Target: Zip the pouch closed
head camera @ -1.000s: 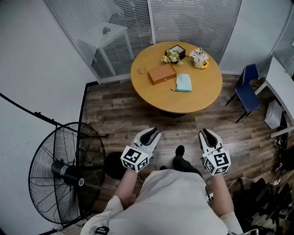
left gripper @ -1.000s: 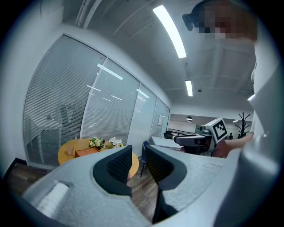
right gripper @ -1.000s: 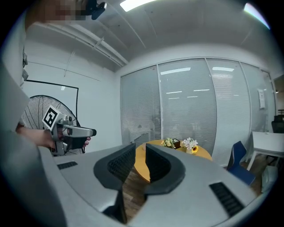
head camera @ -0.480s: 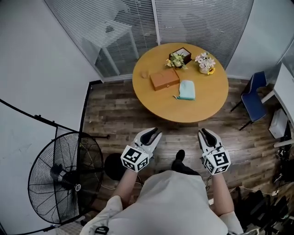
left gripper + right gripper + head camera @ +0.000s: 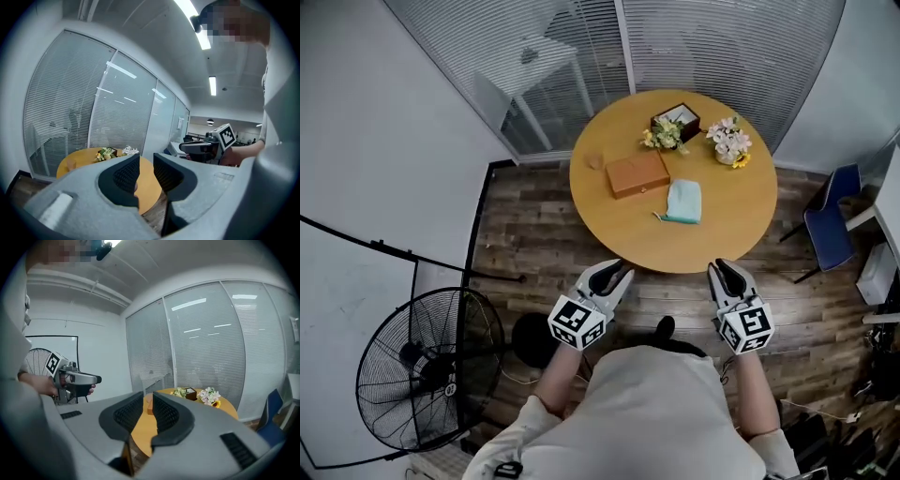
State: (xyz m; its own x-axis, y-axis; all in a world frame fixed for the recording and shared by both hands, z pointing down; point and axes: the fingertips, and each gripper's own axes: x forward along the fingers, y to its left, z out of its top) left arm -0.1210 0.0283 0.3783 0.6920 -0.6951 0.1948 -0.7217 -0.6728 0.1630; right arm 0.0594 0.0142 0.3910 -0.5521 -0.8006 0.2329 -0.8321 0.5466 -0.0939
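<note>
The light teal pouch (image 5: 683, 202) lies flat on the round wooden table (image 5: 712, 244), right of an orange box (image 5: 637, 174). Both grippers are held in the air short of the table's near edge, well away from the pouch. My left gripper (image 5: 617, 271) is shut with nothing in it, its jaws pointing at the table (image 5: 149, 185). My right gripper (image 5: 722, 267) is shut and empty as well. In the left gripper view my own jaws (image 5: 146, 164) block the pouch. The right gripper's jaws (image 5: 148, 401) hide it too.
A dark box with flowers (image 5: 675, 120) and a second small bouquet (image 5: 730, 141) stand at the table's far side. A large floor fan (image 5: 427, 370) is at the left, a blue chair (image 5: 830, 230) at the right. Glass walls with blinds lie behind the table.
The table and pouch have drawn nearer in the head view. Both grippers keep the same pose, shut and empty.
</note>
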